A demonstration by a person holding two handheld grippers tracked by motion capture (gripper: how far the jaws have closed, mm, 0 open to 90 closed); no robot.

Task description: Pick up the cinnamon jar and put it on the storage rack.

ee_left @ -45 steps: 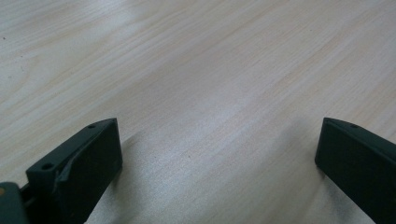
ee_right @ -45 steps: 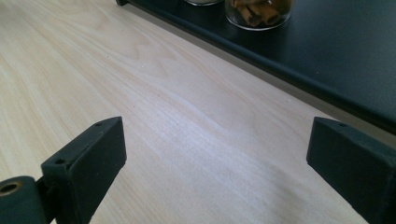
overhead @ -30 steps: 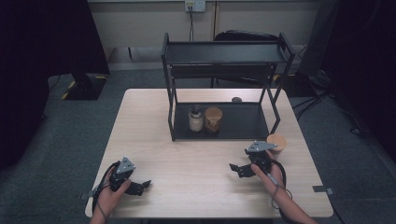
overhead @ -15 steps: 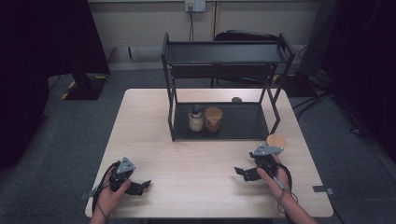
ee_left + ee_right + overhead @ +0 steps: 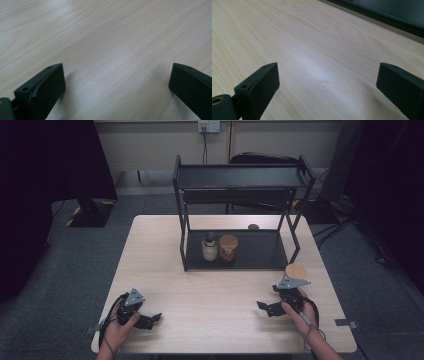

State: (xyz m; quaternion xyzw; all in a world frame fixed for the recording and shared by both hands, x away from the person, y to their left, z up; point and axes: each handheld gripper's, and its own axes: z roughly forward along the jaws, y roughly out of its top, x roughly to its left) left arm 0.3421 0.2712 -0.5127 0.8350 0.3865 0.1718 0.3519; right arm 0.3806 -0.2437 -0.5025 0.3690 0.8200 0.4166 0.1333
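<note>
Wooden-lidded jar (image 5: 295, 271) stands just beyond the right gripper (image 5: 266, 308), beside the rack (image 5: 186, 250).

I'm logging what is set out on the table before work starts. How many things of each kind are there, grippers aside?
Black two-tier metal shelf rack: 1
Clear glass jar with dark lid, on the rack's lower tier: 1
Tan cork-like round container, beside the jar: 1
Round wooden-topped item, on the table by the right gripper: 1
Small dark disc, on the table behind the rack: 1
Total: 5
</note>
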